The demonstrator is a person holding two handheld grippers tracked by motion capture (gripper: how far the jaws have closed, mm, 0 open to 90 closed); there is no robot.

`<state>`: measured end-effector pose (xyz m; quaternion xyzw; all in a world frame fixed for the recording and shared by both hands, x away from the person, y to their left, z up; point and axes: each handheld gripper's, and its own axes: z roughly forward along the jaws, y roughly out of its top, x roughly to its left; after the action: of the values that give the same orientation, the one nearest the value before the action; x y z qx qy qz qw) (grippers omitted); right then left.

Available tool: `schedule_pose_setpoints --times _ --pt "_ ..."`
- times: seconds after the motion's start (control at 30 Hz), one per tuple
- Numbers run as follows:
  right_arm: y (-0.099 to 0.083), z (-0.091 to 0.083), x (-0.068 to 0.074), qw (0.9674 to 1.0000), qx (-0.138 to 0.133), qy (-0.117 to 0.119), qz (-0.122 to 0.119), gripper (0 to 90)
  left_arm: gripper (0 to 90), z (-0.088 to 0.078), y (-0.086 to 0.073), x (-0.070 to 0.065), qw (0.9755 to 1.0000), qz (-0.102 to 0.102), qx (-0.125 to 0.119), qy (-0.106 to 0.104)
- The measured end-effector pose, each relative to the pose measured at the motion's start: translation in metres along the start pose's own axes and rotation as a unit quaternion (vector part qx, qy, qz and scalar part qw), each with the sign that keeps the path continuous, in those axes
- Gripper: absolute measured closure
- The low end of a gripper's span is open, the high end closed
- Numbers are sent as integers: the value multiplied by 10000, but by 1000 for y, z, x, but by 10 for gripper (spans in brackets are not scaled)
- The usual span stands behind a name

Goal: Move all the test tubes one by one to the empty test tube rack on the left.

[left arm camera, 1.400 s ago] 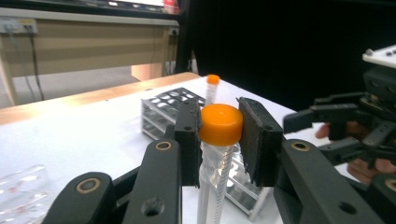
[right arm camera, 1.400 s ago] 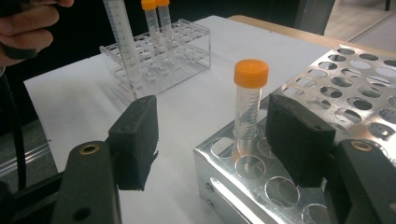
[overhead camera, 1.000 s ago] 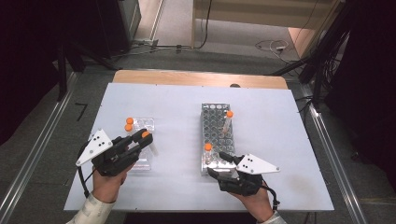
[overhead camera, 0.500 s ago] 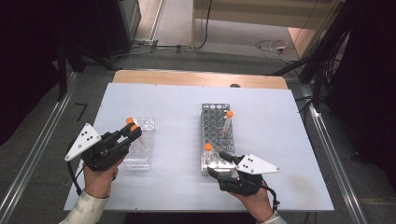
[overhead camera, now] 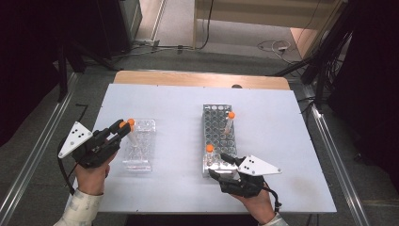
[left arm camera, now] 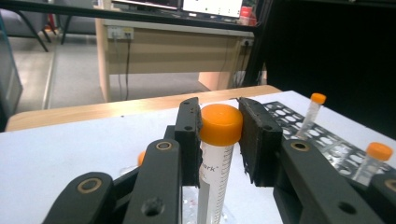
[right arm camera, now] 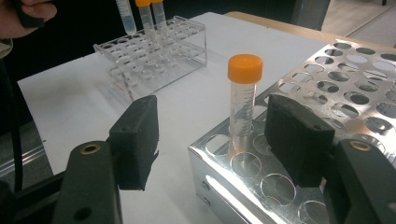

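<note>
The left hand-held gripper (overhead camera: pixel 123 128) clamps a tube (left arm camera: pixel 217 154) by its cap over the clear rack (overhead camera: pixel 139 150) at nine o'clock, apparently to move it, while the right hand-held gripper (overhead camera: pixel 220 159), jaws apart, steadies the metal rack (overhead camera: pixel 217 123) on the worktop (overhead camera: pixel 179 103).

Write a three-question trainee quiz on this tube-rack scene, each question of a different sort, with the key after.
1. True or false: the left gripper is shut on an orange-capped tube.
2. Which rack does the right gripper straddle at its corner? A) the clear plastic rack B) the metal rack C) neither
3. Fill in: in the high view, the metal rack holds ___ orange-capped tubes.

Key:
1. True; its jaws press on the cap from both sides.
2. B; the jaws stand open, one beside the rack and one over it, with a tube standing between them, untouched.
3. Two.
</note>
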<state>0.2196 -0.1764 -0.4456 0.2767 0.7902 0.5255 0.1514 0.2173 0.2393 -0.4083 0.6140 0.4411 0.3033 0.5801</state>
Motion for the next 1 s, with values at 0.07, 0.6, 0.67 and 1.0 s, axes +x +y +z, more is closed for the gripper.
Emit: schedule_pose_setpoints --times 0.07,0.6,0.67,1.0 --pt "0 0 0 10000 -5 0 -1 340 699 0 0 2 10000 -21 -6 42" --pt "-1 1 0 10000 -6 -8 10 340 698 4 -7 4 9989 247 17 397" --pt "-1 1 0 10000 15 1 23 340 698 4 -9 3 9987 302 41 419" --pt "-1 2 0 10000 16 0 15 340 696 10 -17 1 9977 384 173 525"
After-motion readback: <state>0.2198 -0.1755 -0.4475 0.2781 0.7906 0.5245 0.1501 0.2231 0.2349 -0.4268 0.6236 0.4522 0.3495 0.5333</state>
